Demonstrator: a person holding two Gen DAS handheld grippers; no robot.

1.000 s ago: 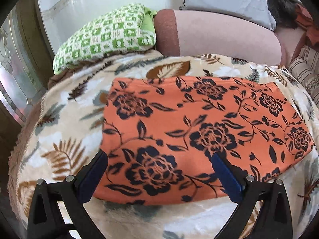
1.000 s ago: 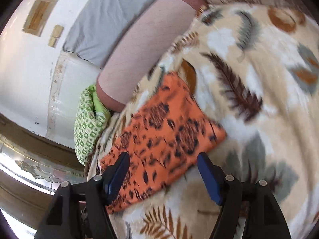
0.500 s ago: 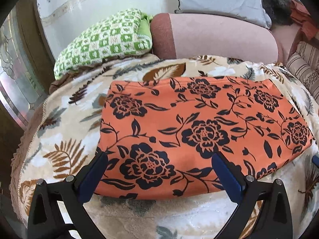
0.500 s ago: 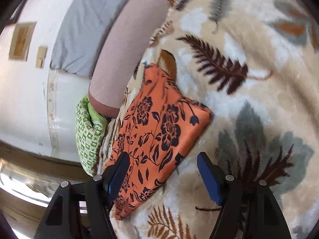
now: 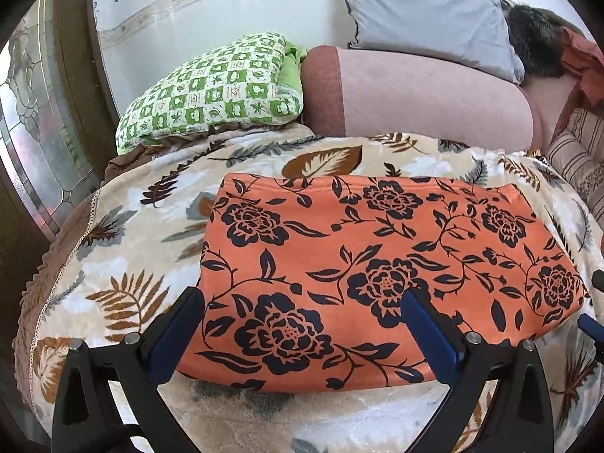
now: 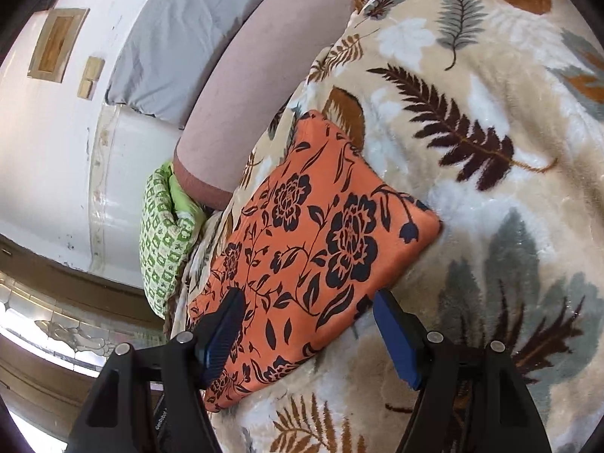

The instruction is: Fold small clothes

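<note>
Both my jaws stand wide and empty over the folded orange floral cloth (image 5: 377, 264), which lies flat on the leaf-print blanket (image 5: 132, 264) of the bed. My left gripper (image 5: 302, 336) straddles its near edge; my right gripper (image 6: 309, 324) straddles its end.

Leaf-print blanket (image 5: 158, 196) over a bed, pink bolster (image 5: 434, 102), white wall (image 6: 45, 143), leaded-glass window (image 5: 34, 120).

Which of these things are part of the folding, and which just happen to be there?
In the job:
- orange flowered cloth
- left tool, open
- right tool, open

Just lying about:
- leaf-print blanket underneath
- green checked pillow
- grey pillow
- pink bolster
</note>
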